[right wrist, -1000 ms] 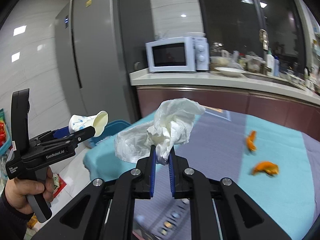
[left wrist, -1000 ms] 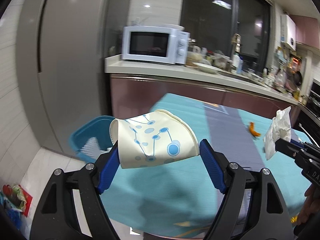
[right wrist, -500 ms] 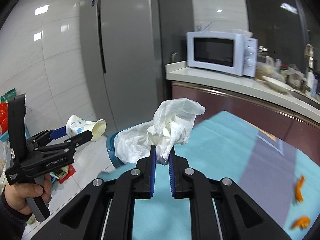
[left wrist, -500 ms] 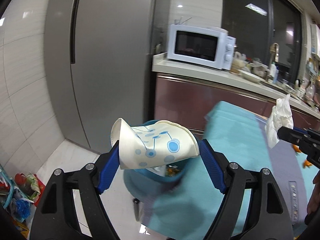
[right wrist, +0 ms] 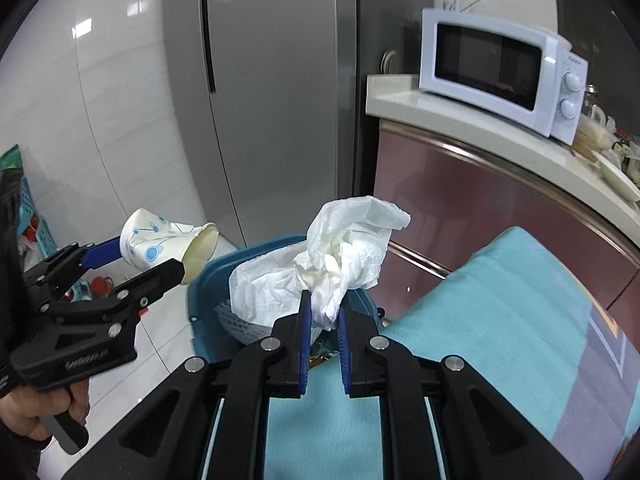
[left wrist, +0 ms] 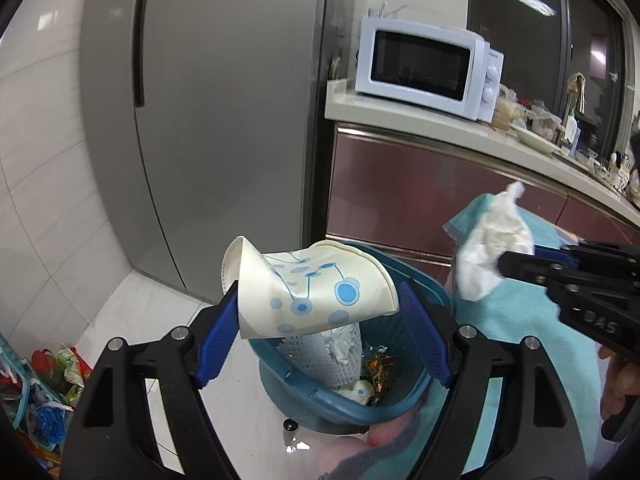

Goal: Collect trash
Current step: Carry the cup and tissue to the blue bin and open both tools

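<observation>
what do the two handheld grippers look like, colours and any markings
Both the left gripper and the right gripper are black plastic frames with silver screw heads and blue ribbed pads on the fingers. Each body carries pale lettering, too blurred to read.

Bright, even indoor light on both my wrist feeds.

Ceiling lamps glare off the grey refrigerator door point(right wrist: 280, 80) and glossy wall tiles point(right wrist: 100, 100), and show in the dark window point(left wrist: 540, 40). Fisheye bends the edges, corners are vignetted black, and the near gripper frames look slightly soft.
</observation>
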A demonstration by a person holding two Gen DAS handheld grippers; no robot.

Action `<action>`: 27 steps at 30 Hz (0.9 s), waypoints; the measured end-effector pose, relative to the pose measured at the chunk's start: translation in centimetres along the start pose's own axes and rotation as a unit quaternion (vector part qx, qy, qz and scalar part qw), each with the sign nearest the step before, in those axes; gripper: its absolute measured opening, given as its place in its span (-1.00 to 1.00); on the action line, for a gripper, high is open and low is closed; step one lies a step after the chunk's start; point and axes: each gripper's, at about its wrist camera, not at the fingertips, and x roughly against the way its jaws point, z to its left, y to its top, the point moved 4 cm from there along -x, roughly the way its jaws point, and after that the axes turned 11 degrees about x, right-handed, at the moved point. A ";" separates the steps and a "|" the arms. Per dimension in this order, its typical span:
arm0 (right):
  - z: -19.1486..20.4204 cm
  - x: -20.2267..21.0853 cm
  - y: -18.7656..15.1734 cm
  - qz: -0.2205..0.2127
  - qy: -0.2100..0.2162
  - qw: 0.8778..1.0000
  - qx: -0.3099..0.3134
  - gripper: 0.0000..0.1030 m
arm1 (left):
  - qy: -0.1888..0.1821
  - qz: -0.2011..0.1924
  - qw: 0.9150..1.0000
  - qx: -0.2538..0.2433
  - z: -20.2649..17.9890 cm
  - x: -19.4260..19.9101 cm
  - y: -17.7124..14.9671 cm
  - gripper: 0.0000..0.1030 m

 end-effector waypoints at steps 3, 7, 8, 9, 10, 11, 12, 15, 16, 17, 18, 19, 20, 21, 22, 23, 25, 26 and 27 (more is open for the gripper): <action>-0.2 -2.0 0.2 0.020 0.001 1.000 0.004 -0.79 | 0.000 0.018 1.000 0.000 -0.6 -2.1 -0.5 0.49; -0.3 -4.7 0.2 0.051 0.006 0.999 0.012 -0.79 | 0.007 0.043 0.999 -0.007 -1.2 -5.5 -1.2 0.49; -0.4 -5.3 0.2 0.058 0.007 0.998 0.013 -0.79 | 0.008 0.048 0.999 -0.008 -1.5 -6.0 -1.5 0.49; -0.3 -6.0 0.1 0.068 0.008 0.998 0.016 -0.79 | 0.009 0.054 0.998 -0.010 -1.6 -6.6 -1.7 0.49; -0.4 -6.6 0.1 0.074 0.008 0.997 0.019 -0.79 | 0.012 0.060 0.998 -0.011 -1.6 -7.3 -1.8 0.49; -0.4 -7.1 0.1 0.080 0.009 0.997 0.021 -0.79 | 0.013 0.063 0.998 -0.013 -1.6 -7.8 -2.0 0.49; -0.4 -7.6 0.0 0.089 0.010 0.996 0.023 -0.78 | 0.013 0.069 0.997 -0.015 -1.5 -8.3 -2.2 0.49; -0.5 -9.1 0.0 0.108 0.016 0.994 0.026 -0.77 | 0.016 0.077 0.997 -0.019 -1.3 -9.0 -3.0 0.49; -0.6 -9.4 0.0 0.112 0.016 0.993 0.027 -0.76 | 0.017 0.079 0.996 -0.021 -1.3 -9.3 -3.1 0.49; -0.5 -9.7 -0.2 0.120 0.020 0.992 0.027 -0.76 | 0.019 0.082 0.996 -0.023 -1.4 -9.6 -3.2 0.49; -0.5 -9.9 -0.4 0.123 0.022 0.992 0.027 -0.76 | 0.019 0.085 0.996 -0.026 -1.4 -9.9 -3.3 0.49; -0.5 -10.3 -0.5 0.128 0.018 0.991 0.030 -0.76 | 0.019 0.088 0.996 -0.027 -1.4 -10.1 -3.4 0.50; -0.4 -10.5 -0.6 0.132 0.019 0.991 0.031 -0.76 | 0.021 0.090 0.995 -0.029 -1.5 -10.2 -3.4 0.50; -0.4 -10.8 -0.7 0.138 0.023 0.990 0.030 -0.75 | 0.021 0.091 0.995 -0.030 -1.5 -10.3 -3.4 0.50; -0.4 -11.1 -0.7 0.142 0.023 0.989 0.031 -0.75 | 0.021 0.094 0.995 -0.031 -1.5 -10.6 -3.5 0.50; -0.3 -11.2 -0.7 0.145 0.022 0.989 0.032 -0.75 | 0.021 0.095 0.995 -0.031 -1.5 -10.5 -3.5 0.50; -0.1 -11.5 -0.7 0.152 0.024 0.987 0.037 -0.69 | 0.024 0.098 0.994 -0.033 -1.6 -10.7 -3.7 0.50; -0.1 -11.6 -0.6 0.154 0.023 0.987 0.038 -0.68 | 0.023 0.101 0.994 -0.035 -1.6 -10.9 -3.7 0.52; 0.0 -11.7 -0.5 0.157 0.023 0.987 0.040 -0.66 | 0.022 0.103 0.994 -0.035 -1.7 -11.0 -3.8 0.58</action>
